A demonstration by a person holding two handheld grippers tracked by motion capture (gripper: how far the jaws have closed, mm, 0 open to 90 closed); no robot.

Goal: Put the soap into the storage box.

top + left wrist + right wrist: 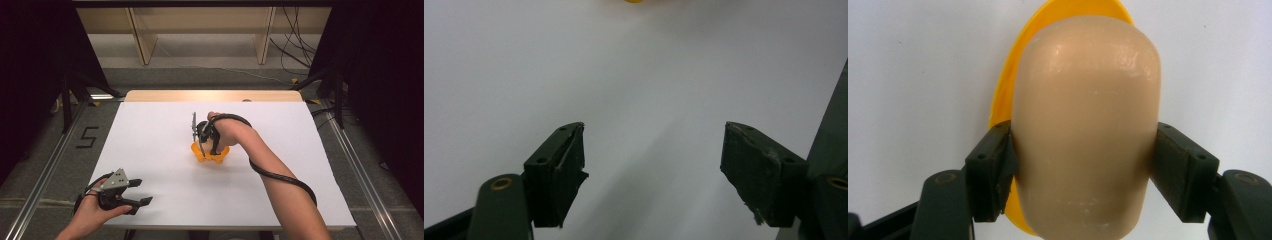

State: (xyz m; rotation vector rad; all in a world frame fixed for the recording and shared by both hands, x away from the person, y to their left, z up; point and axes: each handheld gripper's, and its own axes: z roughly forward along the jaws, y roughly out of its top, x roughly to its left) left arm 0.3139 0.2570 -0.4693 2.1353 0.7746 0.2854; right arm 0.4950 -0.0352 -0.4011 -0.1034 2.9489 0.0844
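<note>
The right hand-held gripper pinches a beige rounded block over an orange dish near the middle of the white worktop, its jaws pressed against the block's two sides. Bare worktop lies all around the dish, which sits well in from every edge. The left hand-held gripper rests by the near left corner, well apart from the dish, jaws spread and holding nothing.

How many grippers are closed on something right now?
1. The right gripper is shut on the beige rounded block over the yellow dish at mid-table. The left gripper is open above the white table, near its front left corner.
</note>
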